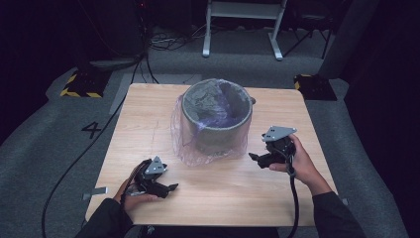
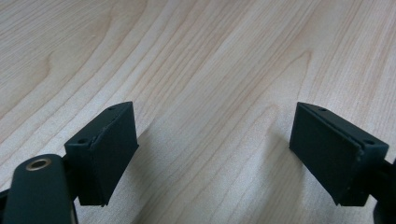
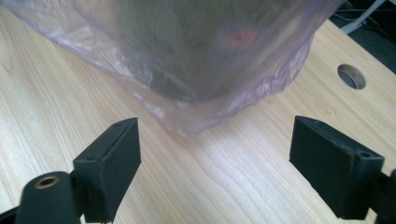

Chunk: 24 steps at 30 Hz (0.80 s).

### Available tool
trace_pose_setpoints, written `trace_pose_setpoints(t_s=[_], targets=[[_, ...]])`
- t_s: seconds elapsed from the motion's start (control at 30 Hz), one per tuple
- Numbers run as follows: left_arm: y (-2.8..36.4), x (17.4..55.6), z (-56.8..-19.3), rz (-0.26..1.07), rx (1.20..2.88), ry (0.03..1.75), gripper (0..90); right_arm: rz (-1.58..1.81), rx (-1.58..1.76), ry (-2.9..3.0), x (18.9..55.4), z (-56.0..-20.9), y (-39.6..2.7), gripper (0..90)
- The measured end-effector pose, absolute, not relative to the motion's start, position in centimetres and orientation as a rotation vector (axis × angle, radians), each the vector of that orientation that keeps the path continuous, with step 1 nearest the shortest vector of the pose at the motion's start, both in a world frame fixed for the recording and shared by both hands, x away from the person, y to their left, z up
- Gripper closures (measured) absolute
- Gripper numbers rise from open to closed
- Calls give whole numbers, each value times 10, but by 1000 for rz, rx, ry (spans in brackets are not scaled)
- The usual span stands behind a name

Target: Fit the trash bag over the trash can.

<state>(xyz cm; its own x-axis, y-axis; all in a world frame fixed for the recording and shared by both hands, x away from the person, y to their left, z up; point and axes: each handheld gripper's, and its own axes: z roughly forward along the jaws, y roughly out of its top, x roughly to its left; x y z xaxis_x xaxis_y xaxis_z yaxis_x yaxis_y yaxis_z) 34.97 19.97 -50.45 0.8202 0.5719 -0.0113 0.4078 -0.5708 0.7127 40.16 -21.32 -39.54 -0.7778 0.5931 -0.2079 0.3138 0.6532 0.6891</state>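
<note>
grey bin upright, mouth up | purple bag draped over

I'm looking past a light wooden table onto grey carpet marked with a "4". Behind it a white frame stands among floor cables; yellow-black striped blocks sit nearby. The room is dark.

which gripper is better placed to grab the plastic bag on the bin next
Probably the right gripper: open, it sits beside the grey bin, with the bag's hem just ahead of its jaws. The left gripper, also open, faces bare table farther away.
</note>
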Motion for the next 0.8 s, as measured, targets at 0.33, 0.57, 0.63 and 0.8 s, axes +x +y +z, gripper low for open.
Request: trace_pose_setpoints(t_s=[0.33, 0.57, 0.63, 0.8], targets=[[200, 350, -504, 284, 2256, 715, 147, 869, 738, 2475, 400, -413, -221, 170], [200, 350, -504, 284, 2256, 715, 147, 831, 757, 2492, 398, -427, -228, 170], [200, 350, -504, 284, 2256, 715, 147, 822, 763, 2493, 398, -431, -231, 170], [200, 350, -504, 284, 2256, 715, 147, 796, 782, 2496, 395, -439, -237, 170]])
